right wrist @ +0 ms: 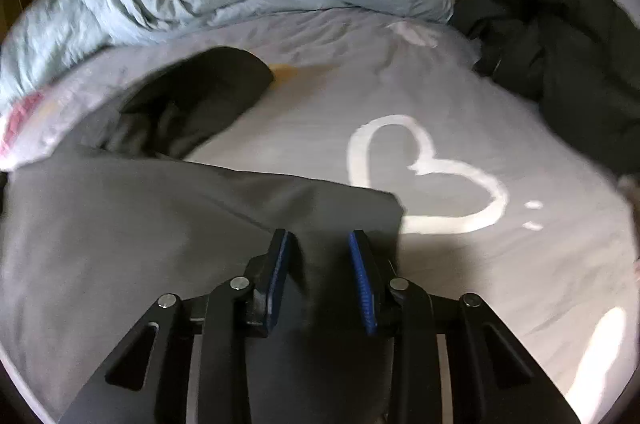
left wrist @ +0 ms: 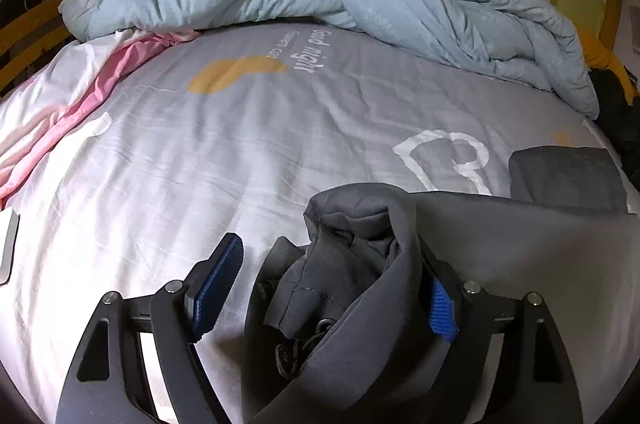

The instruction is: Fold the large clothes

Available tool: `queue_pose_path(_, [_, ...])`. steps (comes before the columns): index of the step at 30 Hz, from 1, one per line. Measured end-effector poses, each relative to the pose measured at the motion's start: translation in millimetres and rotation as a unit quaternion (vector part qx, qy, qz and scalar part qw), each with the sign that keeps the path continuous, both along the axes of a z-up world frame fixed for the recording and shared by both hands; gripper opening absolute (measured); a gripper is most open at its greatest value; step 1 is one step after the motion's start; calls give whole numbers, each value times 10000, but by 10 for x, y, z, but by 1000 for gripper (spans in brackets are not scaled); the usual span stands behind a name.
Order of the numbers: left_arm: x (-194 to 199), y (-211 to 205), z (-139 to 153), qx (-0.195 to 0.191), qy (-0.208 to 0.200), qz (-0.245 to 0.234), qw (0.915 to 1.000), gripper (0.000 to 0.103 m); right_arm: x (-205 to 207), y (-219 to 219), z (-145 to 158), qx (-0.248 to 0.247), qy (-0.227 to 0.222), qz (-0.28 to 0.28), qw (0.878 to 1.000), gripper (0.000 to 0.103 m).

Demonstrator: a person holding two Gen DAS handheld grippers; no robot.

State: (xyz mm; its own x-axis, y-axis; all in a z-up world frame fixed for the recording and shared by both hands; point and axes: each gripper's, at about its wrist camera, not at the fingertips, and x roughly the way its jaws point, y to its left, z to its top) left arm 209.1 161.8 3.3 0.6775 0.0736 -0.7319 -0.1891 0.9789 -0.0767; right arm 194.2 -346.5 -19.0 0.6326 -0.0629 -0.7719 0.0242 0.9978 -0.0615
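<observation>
Mid-fold: my left gripper (left wrist: 332, 284) gapes around the jacket (left wrist: 500, 236) collar; my right gripper (right wrist: 322, 280), jaws apart, straddles its hem. Next, regrip beside the heart (right wrist: 424, 176).

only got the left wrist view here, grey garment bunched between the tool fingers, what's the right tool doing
Observer: The right tool hovers over a flat corner of the grey garment, fingers apart, fabric between them but not pinched.

Operator: anything to the right of it i cant see

Observer: Yes, a dark heap of clothes lies at the right side of the bed, far larger than the sliver at your edge.

Operator: whats that white mark on the sheet

Observer: It is a full white heart outline printed on the sheet, just beyond the garment's corner.

Operator: is the garment flat on that side

Observer: Near the tool, yes; farther left its dark sleeve end lies rumpled.
</observation>
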Motion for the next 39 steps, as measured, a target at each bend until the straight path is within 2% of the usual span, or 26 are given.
queue_pose_path(5, [-29,53,32,-135,-76,22,9999,81,6,4,29,-195,-28,-126,9997,33])
queue_pose_path(21, [-39,30,37,-29,-66,43,10000,82,12,7,42,-391,-66,-331,9987,33])
queue_pose_path(24, [-38,30,38,-31,-73,41,10000,82,6,10,116,-462,-133,-420,9980,33])
queue_pose_path(28, [-56,14,46,45,-120,38,9999,82,75,74,362,-576,-317,-424,9969,33])
queue_pose_path(31, [-58,21,70,39,-128,36,9999,82,222,216,644,-385,-456,-315,9977,42])
queue_pose_path(33, [-58,39,78,-12,-133,30,9999,82,362,351,805,-219,-482,-172,9985,53])
queue_pose_path(36, [-51,60,53,-108,-92,36,9999,82,679,515,972,155,-382,-76,9991,57])
queue_pose_path(39, [-40,99,25,-262,-53,48,9996,83,1038,638,996,527,-188,-204,9982,64])
